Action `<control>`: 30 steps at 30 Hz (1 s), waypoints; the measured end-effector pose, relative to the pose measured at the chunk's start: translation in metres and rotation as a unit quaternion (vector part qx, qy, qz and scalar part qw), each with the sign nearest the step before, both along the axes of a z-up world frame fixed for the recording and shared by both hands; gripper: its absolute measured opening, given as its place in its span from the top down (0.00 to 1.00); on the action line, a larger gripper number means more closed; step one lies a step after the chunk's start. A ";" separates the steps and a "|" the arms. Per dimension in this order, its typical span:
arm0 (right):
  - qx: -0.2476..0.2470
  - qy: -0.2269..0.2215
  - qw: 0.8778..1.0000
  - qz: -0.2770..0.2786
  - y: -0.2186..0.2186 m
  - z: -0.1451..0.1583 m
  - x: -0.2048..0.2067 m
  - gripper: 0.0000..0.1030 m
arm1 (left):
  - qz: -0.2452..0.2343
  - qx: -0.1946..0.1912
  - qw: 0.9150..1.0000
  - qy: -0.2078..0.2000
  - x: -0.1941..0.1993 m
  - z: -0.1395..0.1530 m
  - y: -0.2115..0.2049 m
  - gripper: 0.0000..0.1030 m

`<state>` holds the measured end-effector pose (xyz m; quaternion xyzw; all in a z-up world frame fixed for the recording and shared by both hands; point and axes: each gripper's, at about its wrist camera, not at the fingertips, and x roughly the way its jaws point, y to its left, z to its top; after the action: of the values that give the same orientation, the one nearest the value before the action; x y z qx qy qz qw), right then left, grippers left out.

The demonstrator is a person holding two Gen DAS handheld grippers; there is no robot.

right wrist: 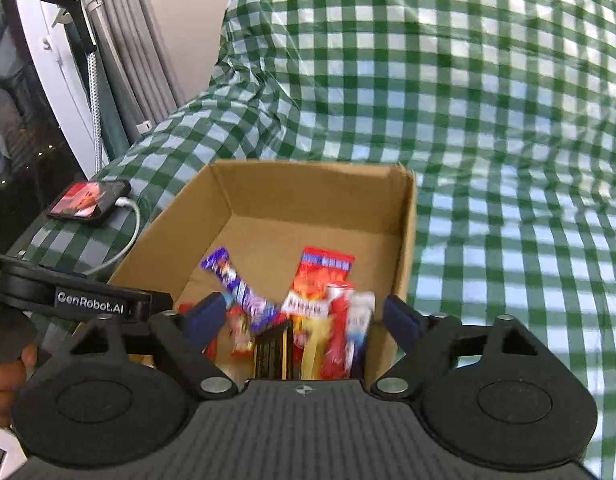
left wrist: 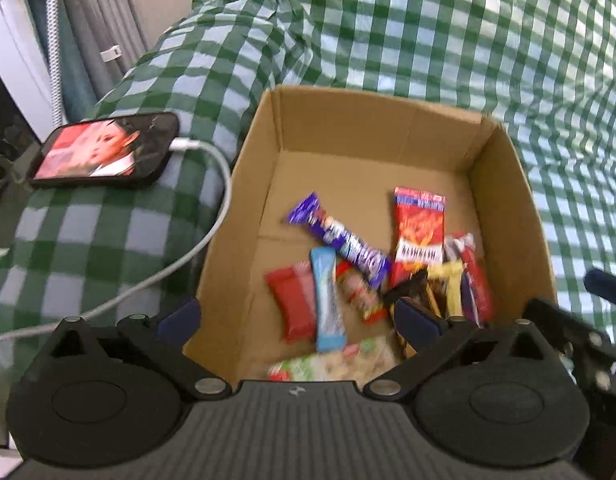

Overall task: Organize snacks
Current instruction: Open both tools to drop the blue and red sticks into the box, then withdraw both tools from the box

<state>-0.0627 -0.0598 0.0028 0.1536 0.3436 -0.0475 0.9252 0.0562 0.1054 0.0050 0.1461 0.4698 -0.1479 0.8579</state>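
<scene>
An open cardboard box sits on a green checked cloth and shows in the right wrist view too. Several snack packs lie at its near end: a purple bar, a red pouch, a red wrapper, a light blue bar and yellow sticks. My left gripper is open and empty above the box's near end. My right gripper is open and empty above the near right snacks, with the purple bar and red pouch ahead.
A phone with a lit screen lies left of the box, its white cable curving along the box's left side. The checked cloth covers a bulky mound behind and right. Curtains and a window frame stand at far left.
</scene>
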 end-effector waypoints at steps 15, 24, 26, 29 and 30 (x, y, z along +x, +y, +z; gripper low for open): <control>-0.024 0.014 0.999 -0.017 0.054 0.020 -0.117 0.02 | -0.018 0.002 0.999 -0.044 -0.119 0.042 0.032 0.00; -0.083 -0.011 0.996 -0.016 0.073 0.031 -0.154 0.01 | -0.026 0.019 0.998 -0.052 -0.164 0.039 0.039 0.00; -0.086 -0.009 0.996 -0.012 0.074 0.030 -0.161 0.01 | -0.024 0.015 0.999 -0.044 -0.169 0.036 0.041 0.00; -0.090 -0.013 0.996 -0.013 0.075 0.031 -0.171 0.01 | -0.019 0.012 0.997 -0.068 -0.181 0.036 0.043 0.00; -0.091 -0.015 0.996 -0.015 0.075 0.031 -0.174 0.01 | -0.018 0.013 0.996 -0.082 -0.185 0.037 0.042 0.00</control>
<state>-0.2364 0.0155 0.0338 0.0748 0.3214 -0.0901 0.9397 -0.1287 0.1478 0.0419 0.1769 0.3967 -0.1445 0.8891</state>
